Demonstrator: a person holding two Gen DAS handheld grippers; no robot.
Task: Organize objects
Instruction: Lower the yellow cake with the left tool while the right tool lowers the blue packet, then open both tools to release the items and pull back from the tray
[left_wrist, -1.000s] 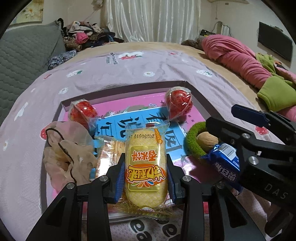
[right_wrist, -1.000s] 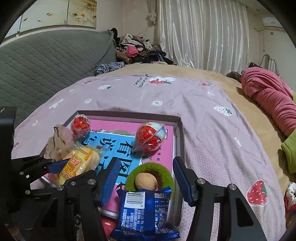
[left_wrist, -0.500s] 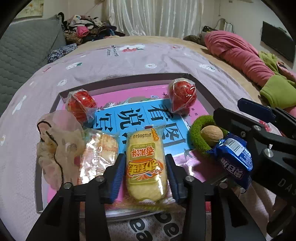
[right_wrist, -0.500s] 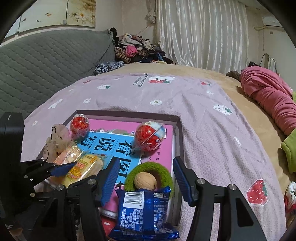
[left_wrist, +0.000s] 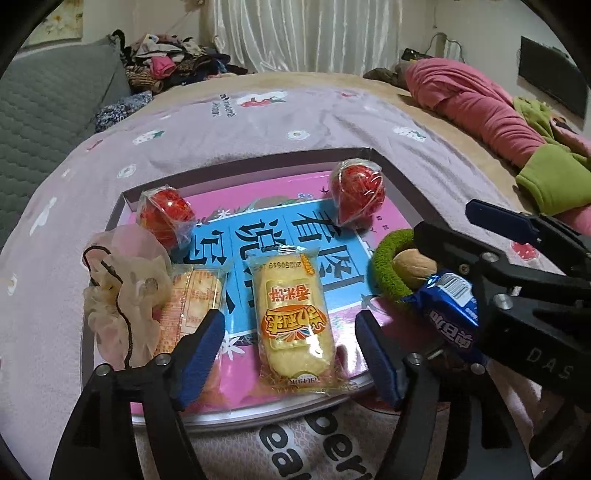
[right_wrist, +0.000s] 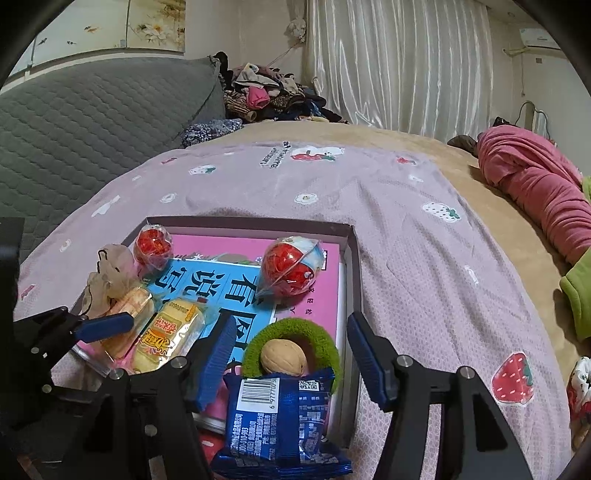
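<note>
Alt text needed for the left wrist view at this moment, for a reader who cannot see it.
The left gripper, jaws just opened, straddles without touching a yellow cake packet lying on a pink-and-blue book in a shallow box on a bed. Two red wrapped balls, a scrunchie and another snack surround it; the right gripper stands over a blue packet.
</note>
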